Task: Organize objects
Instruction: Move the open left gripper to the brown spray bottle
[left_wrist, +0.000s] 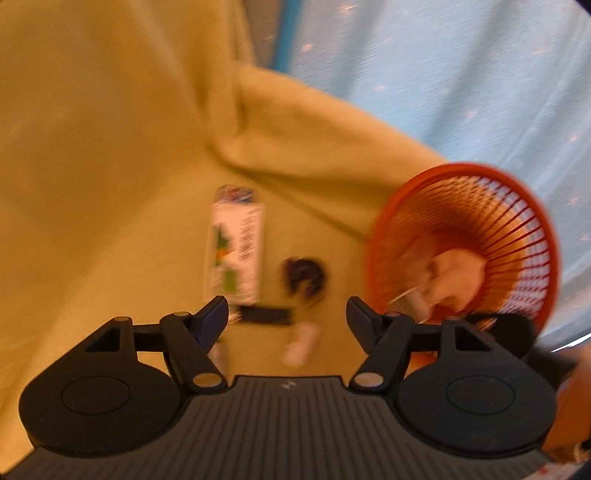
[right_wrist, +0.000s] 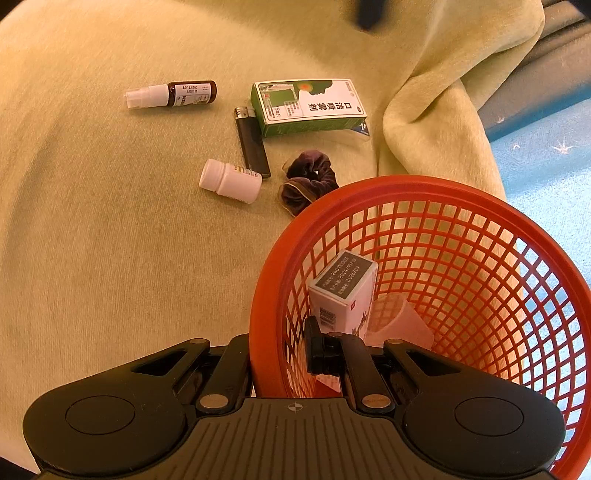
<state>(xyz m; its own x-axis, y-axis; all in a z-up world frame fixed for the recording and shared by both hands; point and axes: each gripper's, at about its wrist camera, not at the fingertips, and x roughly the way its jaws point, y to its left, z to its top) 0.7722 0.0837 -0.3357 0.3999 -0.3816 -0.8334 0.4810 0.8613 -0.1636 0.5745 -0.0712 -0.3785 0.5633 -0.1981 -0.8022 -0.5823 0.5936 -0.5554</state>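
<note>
My things lie on a pale green blanket (right_wrist: 110, 240): a brown spray bottle (right_wrist: 177, 95), a green box (right_wrist: 308, 107), a black lighter (right_wrist: 252, 142), a white pill bottle (right_wrist: 231, 181), a dark scrunchie (right_wrist: 308, 181) and my red basket (right_wrist: 480, 206).

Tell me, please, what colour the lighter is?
Black, with a silver top; right wrist view.

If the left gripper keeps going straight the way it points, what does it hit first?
Probably the black lighter, lying just ahead between the open left gripper fingers on the green blanket; blur makes depth uncertain.
</note>
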